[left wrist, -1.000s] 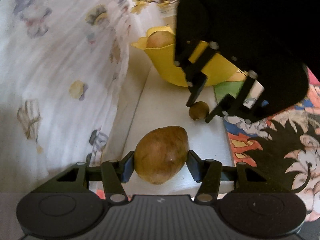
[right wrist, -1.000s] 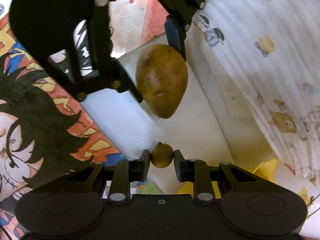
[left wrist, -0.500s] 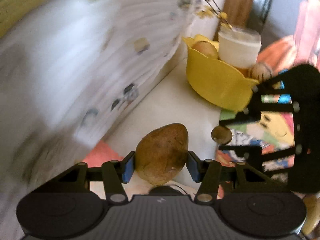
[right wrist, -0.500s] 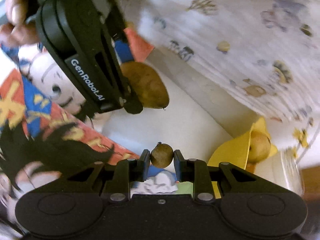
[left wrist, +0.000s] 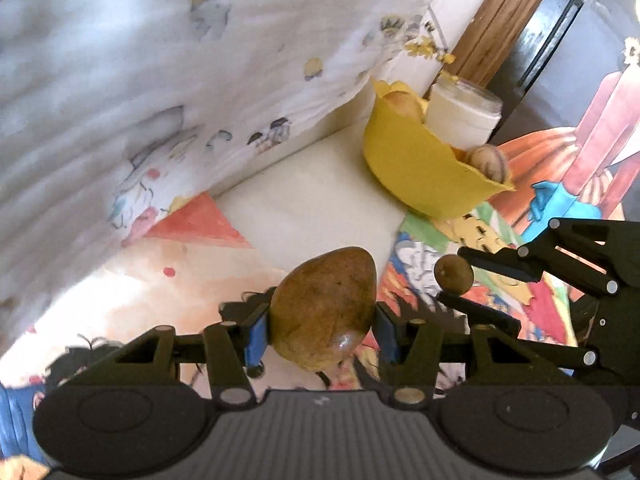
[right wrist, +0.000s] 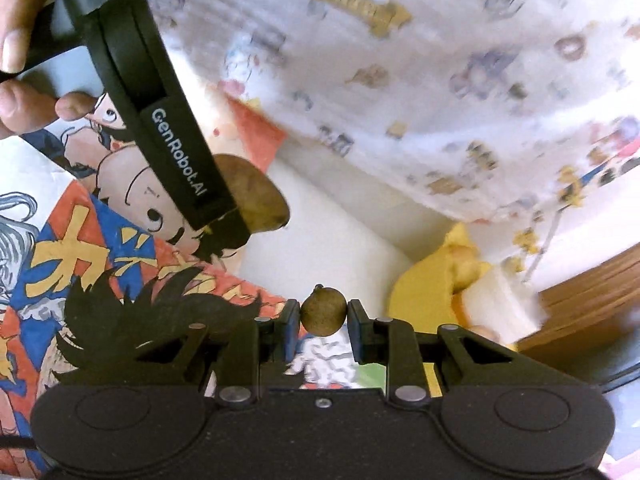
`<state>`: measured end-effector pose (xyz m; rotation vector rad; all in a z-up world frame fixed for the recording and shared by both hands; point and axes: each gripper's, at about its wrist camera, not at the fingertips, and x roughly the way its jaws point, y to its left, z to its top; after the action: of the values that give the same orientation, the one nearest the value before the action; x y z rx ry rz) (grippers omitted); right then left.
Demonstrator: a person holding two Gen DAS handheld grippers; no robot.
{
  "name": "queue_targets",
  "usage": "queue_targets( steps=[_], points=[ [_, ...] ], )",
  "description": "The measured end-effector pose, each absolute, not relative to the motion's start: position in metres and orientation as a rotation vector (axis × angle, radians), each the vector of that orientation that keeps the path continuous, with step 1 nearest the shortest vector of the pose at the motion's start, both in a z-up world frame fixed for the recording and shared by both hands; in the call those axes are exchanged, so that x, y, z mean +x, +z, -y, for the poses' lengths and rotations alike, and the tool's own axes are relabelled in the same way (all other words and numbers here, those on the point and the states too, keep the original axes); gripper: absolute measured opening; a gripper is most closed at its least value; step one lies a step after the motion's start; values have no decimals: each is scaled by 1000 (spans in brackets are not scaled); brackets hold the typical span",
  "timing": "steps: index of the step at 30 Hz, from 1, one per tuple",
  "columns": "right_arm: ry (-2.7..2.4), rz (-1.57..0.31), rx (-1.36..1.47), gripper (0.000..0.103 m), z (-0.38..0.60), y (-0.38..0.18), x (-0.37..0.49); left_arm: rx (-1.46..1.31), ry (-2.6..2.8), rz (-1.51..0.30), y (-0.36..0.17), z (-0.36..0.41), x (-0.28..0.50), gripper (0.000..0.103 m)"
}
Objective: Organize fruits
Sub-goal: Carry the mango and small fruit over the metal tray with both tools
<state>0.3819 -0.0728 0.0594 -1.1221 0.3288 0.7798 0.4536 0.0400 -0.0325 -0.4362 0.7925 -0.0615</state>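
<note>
My left gripper (left wrist: pixel 323 330) is shut on a large brown mango (left wrist: pixel 325 312) and holds it above the cartoon-printed table cover. My right gripper (right wrist: pixel 323 316) is shut on a small round brown fruit (right wrist: pixel 323 311); that fruit also shows in the left wrist view (left wrist: pixel 454 274), between the right gripper's fingers. A yellow bowl (left wrist: pixel 420 168) stands ahead at the back with two fruits in it, one pale (left wrist: pixel 402 102) and one brown (left wrist: pixel 488 162). In the right wrist view the bowl (right wrist: pixel 424 292) is at the right, and the mango (right wrist: pixel 256 200) shows partly behind the left gripper's body.
A white jar (left wrist: pixel 464 116) stands right behind the bowl. A white patterned curtain (left wrist: pixel 160 80) hangs along the left and back. A wooden frame (left wrist: pixel 496 16) rises at the back right. The person's hand (right wrist: pixel 24 60) holds the left gripper's handle.
Both grippers have lifted and pulled back from the white surface with their fruits still held. The views have swung, so the bowl now lies further ahead and to the right.
</note>
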Motion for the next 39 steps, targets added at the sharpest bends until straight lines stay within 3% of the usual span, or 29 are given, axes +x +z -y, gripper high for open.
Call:
queue_targets(
  steps=[19, 30, 39],
  points=[
    [436, 51, -1020, 27, 92, 157, 280, -445, -181, -442, 60, -29, 366, 57],
    [345, 81, -886, 27, 141, 179, 143, -367, -170, -340, 109, 5, 238, 57],
    [297, 70, -796, 27, 188, 165, 57, -302, -241, -333, 126, 63, 142, 58]
  ],
)
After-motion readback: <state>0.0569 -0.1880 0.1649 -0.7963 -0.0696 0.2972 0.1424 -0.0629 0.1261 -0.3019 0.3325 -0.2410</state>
